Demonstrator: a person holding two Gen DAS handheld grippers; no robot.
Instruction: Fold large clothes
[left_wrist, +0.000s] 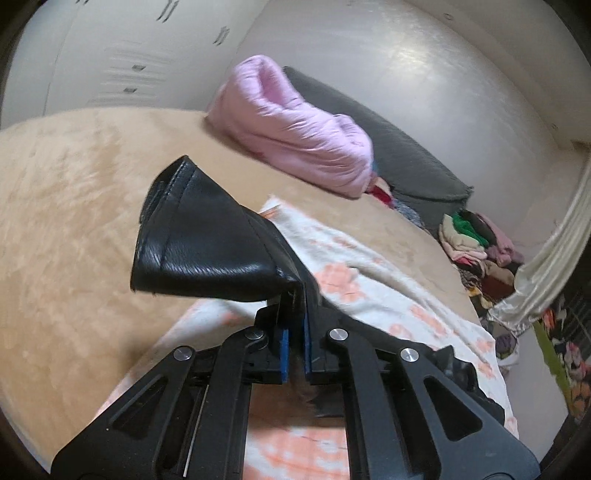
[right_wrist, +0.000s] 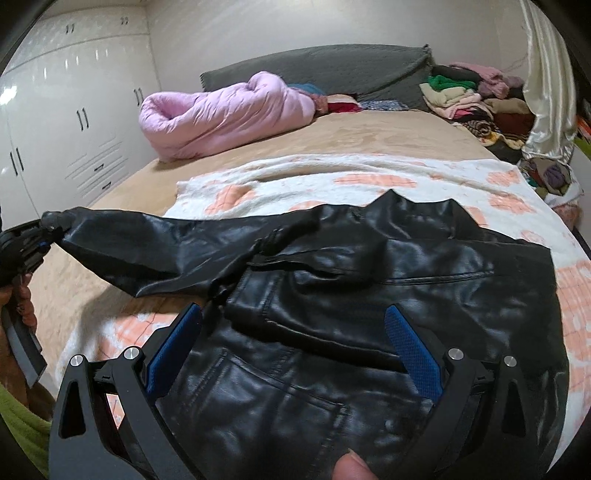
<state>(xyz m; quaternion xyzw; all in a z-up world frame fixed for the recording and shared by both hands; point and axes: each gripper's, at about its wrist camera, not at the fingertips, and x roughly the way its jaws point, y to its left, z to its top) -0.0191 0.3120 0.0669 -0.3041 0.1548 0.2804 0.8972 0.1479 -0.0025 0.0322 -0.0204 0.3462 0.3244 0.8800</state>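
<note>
On the bed (right_wrist: 369, 136), a black leather jacket (right_wrist: 369, 295) lies spread for folding.
Left gripper (left_wrist: 295, 325) pinches the sleeve cuff (left_wrist: 207, 243), lifting it for folding; right gripper (right_wrist: 291, 354) hovers wide, empty.

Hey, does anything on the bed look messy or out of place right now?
Mainly the black leather jacket: it lies rumpled on the floral blanket, with one sleeve pulled out sideways, its cuff pinched in the left hand-held gripper. A pink duvet sits bunched near the headboard, and unfolded clothes are heaped in the corner.
</note>
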